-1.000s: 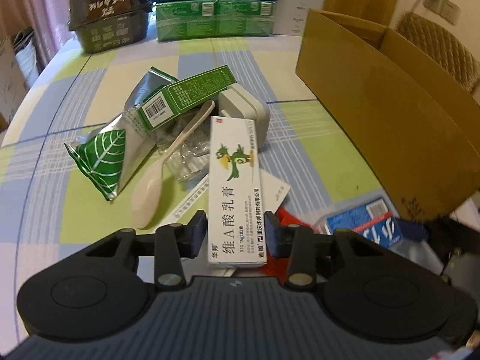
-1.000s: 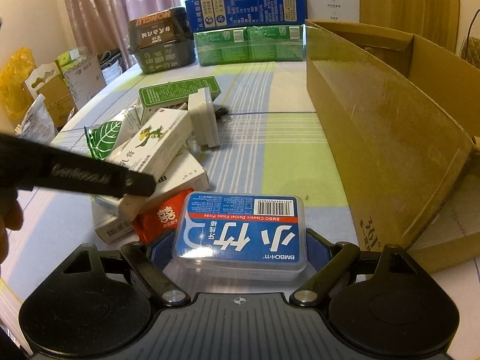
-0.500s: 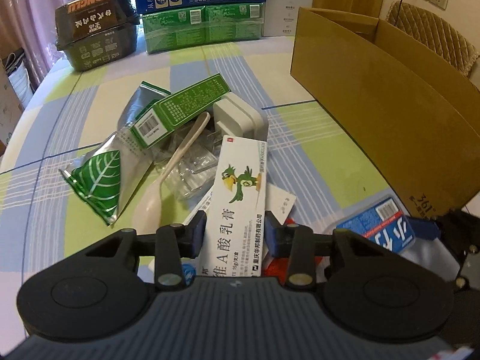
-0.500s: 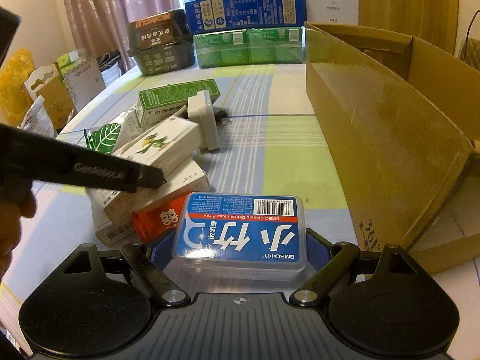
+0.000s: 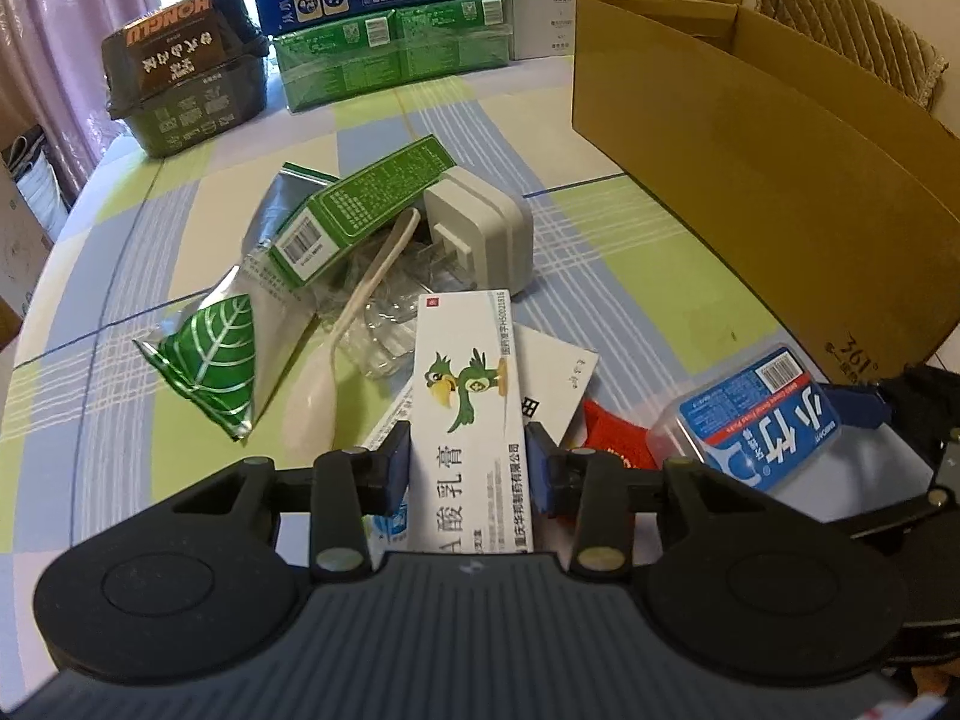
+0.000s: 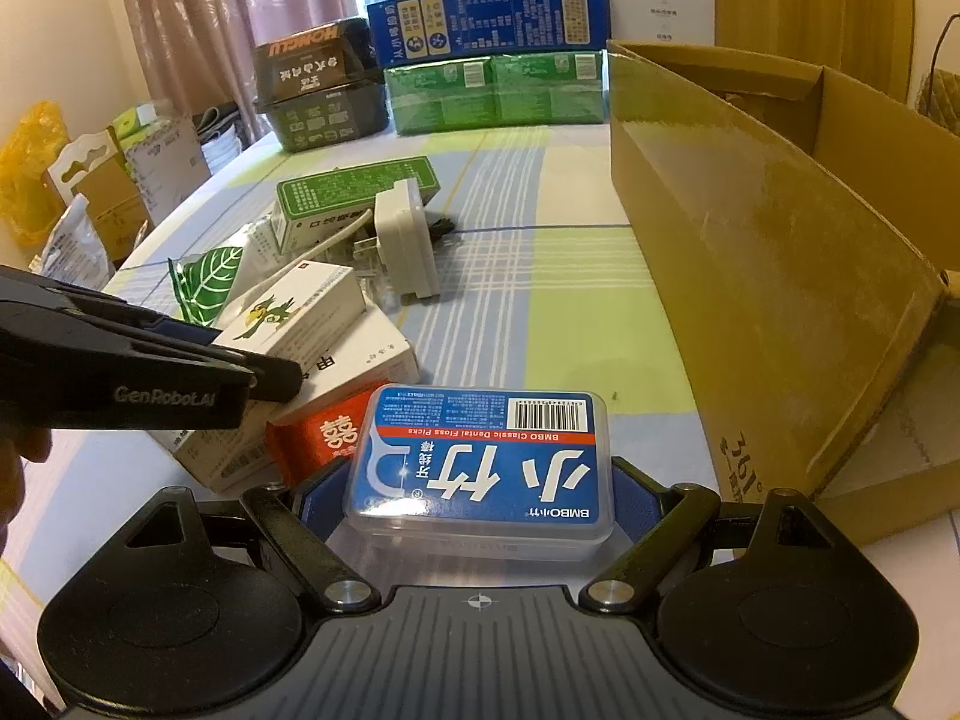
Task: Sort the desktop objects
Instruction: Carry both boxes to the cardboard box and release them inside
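Observation:
My left gripper [image 5: 469,468] is shut on a white ointment box with a green parrot [image 5: 465,396], lifted above the pile; the same box [image 6: 288,315] shows from the right wrist view. My right gripper [image 6: 477,501] is shut on a blue-labelled clear box of dental floss picks [image 6: 480,462], held just above the table; that floss box [image 5: 759,420] also appears at the right of the left wrist view. A large open cardboard box [image 6: 780,252] stands to the right.
On the checked tablecloth [image 6: 540,312] lie a green carton [image 5: 360,210], a white power adapter [image 5: 480,228], a leaf-printed foil packet [image 5: 216,360], a plastic spoon [image 5: 324,384], a red packet [image 6: 312,441] and a white box [image 6: 360,360]. Stacked cartons [image 6: 492,54] line the far edge.
The left gripper has lifted the parrot box up and drawn it back from the pile. The right gripper keeps the floss box almost still.

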